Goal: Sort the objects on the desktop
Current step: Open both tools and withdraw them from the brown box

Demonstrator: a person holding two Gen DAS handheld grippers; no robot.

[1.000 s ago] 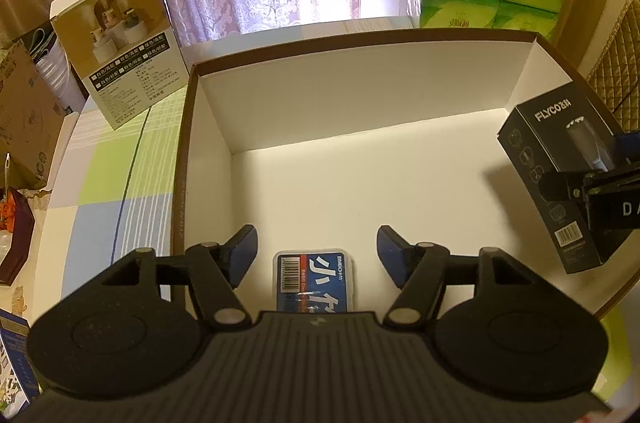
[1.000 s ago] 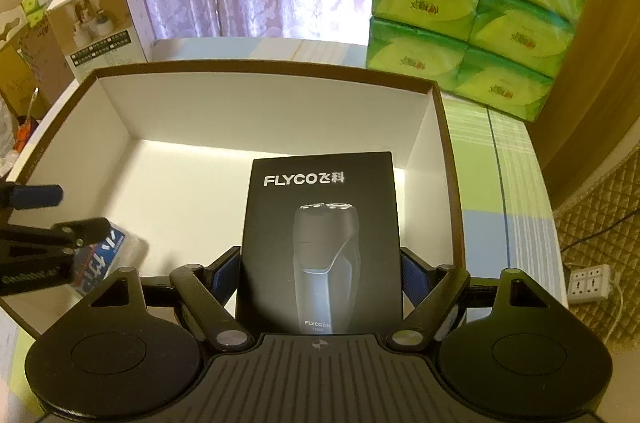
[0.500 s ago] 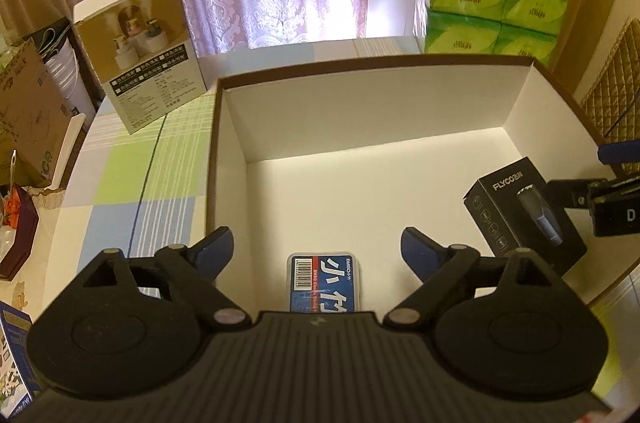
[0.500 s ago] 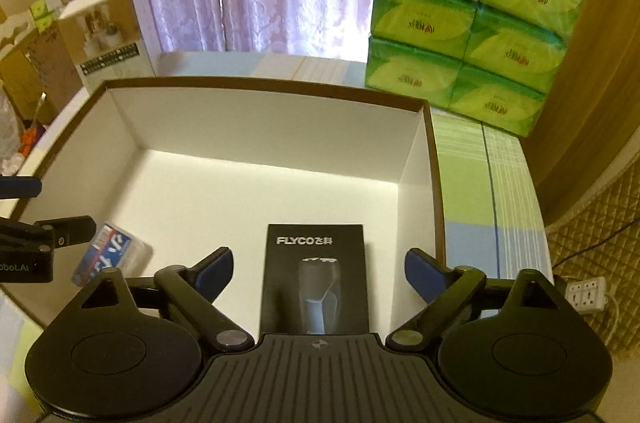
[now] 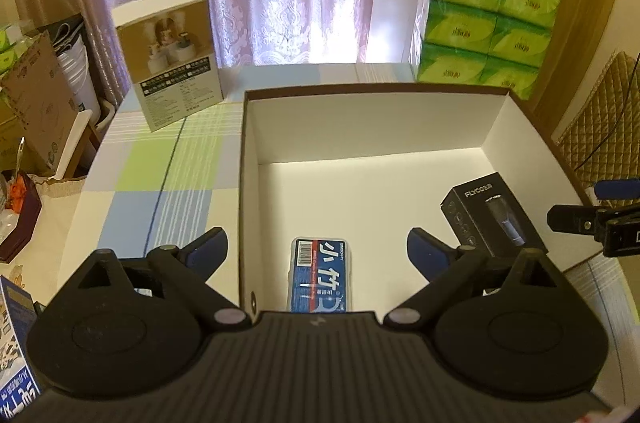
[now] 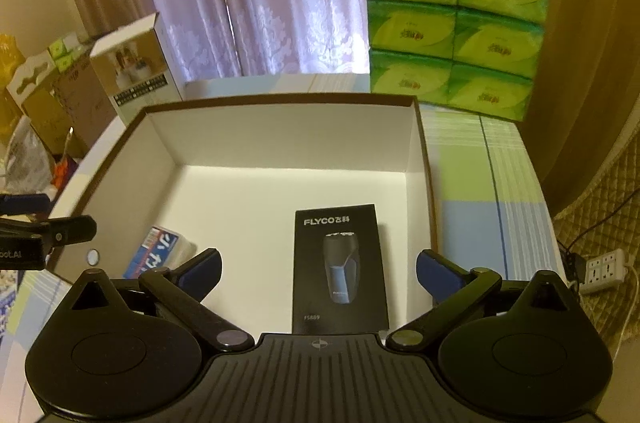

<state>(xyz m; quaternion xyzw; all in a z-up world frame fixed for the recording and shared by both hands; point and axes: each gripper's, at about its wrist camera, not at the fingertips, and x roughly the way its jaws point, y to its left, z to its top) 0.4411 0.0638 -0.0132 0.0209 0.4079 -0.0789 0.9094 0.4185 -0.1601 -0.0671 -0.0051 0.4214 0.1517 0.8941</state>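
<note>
Now both loads let go and resting flat on the floor of the big white storage box (image 5: pixel 372 127), where a second ago the black shaver box (image 6: pixel 340 265) sat clamped in the right gripper (image 6: pixel 318 267) and the small blue-labelled case (image 5: pixel 322 273) lay between the narrower fingers of the left gripper (image 5: pixel 318 249). Both pairs of jaws spread wide, grasping nothing, drawn up and back from the box. Judged from that: two items sorted, hands free for the next ones. Shaver box lying label-up near the right wall, ahead of the right jaws and between their lines, not touching either. Blue-labelled case by the near left wall, centred below the left jaws, apart from the shaver box. Likely left to sort: tan product carton (image 5: pixel 172 53) standing on the checked tablecloth (image 5: pixel 160 163) left of the box; green tissue packs (image 6: pixel 456 33) stacked behind
</note>
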